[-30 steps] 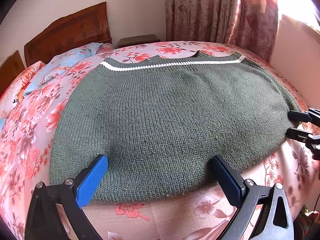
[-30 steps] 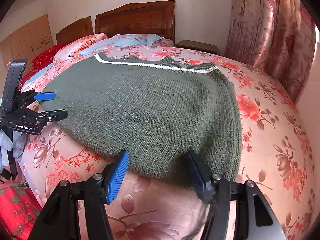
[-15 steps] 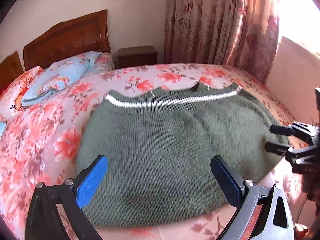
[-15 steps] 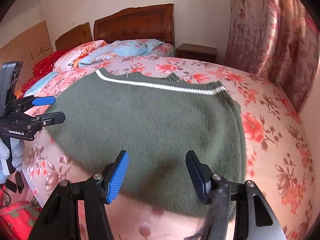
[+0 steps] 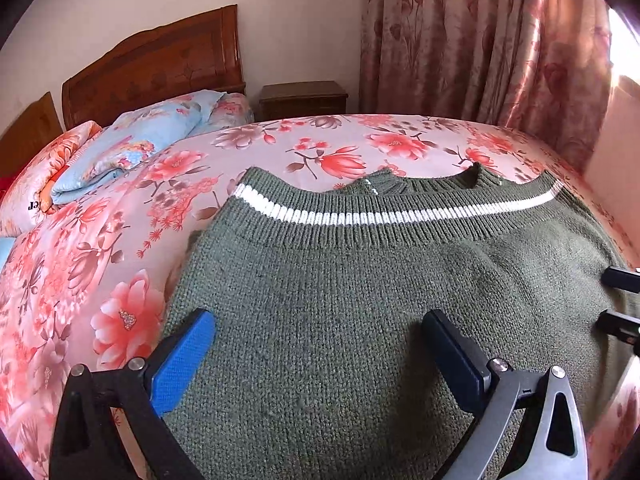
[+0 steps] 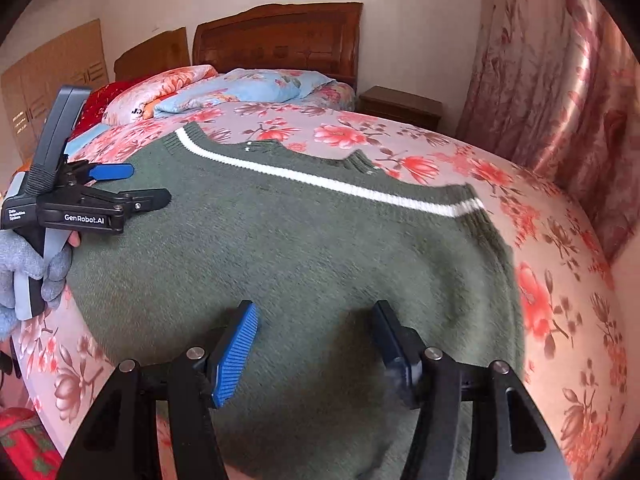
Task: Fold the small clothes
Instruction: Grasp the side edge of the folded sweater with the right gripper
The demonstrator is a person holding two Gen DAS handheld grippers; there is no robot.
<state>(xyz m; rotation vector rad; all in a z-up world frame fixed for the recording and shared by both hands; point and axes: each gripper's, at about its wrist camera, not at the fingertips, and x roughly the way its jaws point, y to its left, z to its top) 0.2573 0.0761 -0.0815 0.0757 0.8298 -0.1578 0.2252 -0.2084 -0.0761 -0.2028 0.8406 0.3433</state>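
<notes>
A dark green knitted sweater (image 5: 360, 304) with a white stripe near its far ribbed edge lies flat on the floral bed; it also shows in the right wrist view (image 6: 304, 248). My left gripper (image 5: 320, 344) is open and empty, hovering over the sweater's near left part; it also shows from the side in the right wrist view (image 6: 136, 186). My right gripper (image 6: 316, 336) is open and empty over the sweater's near right part; its fingertips (image 5: 618, 280) show at the right edge of the left wrist view.
The bed (image 5: 120, 240) has a pink floral sheet. Pillows and a folded blue quilt (image 5: 132, 144) lie at the head by the wooden headboard (image 5: 152, 64). A nightstand (image 5: 304, 98) and curtains (image 5: 480, 48) stand behind. A red bag (image 6: 20, 440) sits on the floor.
Both grippers have risen and moved forward over the sweater, from its near hem towards its middle. They stayed open. The sweater has not moved.
</notes>
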